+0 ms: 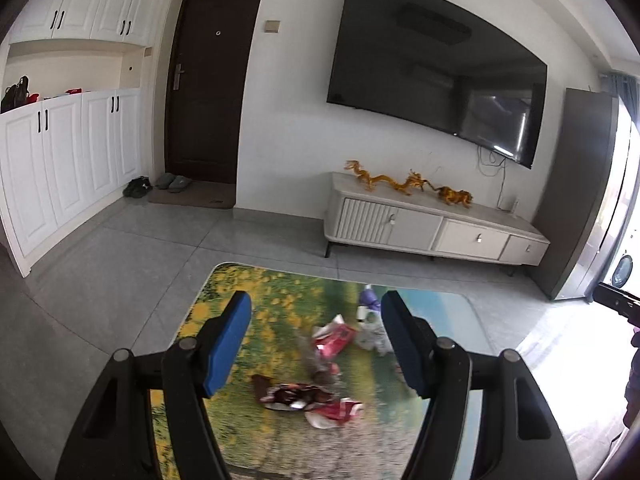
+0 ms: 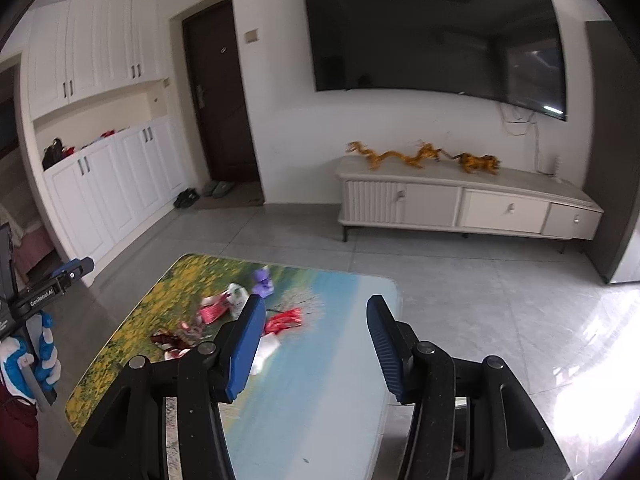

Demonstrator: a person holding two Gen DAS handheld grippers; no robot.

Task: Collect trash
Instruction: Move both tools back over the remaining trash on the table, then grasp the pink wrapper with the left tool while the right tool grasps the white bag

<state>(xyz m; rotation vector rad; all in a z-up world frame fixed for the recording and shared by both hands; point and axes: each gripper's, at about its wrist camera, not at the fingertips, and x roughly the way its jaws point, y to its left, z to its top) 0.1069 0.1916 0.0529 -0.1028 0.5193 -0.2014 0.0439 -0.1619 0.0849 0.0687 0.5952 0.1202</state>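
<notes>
Trash lies on a low table with a flower-and-sky print top [image 1: 224, 304] [image 2: 340, 360]. There are red wrappers [image 1: 336, 338] [image 2: 286, 318], a dark red wrapper [image 1: 292, 394] [image 2: 168, 340], a red and white wrapper [image 1: 336, 412], a crumpled clear plastic piece [image 1: 370, 334] [image 2: 236, 294] and a small purple item [image 1: 368, 298] [image 2: 262, 282]. My left gripper [image 1: 316, 320] is open and empty above the trash. My right gripper [image 2: 316, 320] is open and empty above the table, right of the trash. The left gripper also shows at the left edge of the right wrist view [image 2: 74, 268].
A white TV cabinet [image 1: 432, 228] [image 2: 460, 204] with golden dragon figures [image 1: 384, 180] stands against the far wall under a large TV [image 1: 436, 68]. White cupboards [image 1: 68, 160] and a dark door [image 1: 208, 80] with shoes [image 1: 138, 186] are at left. Grey tile floor surrounds the table.
</notes>
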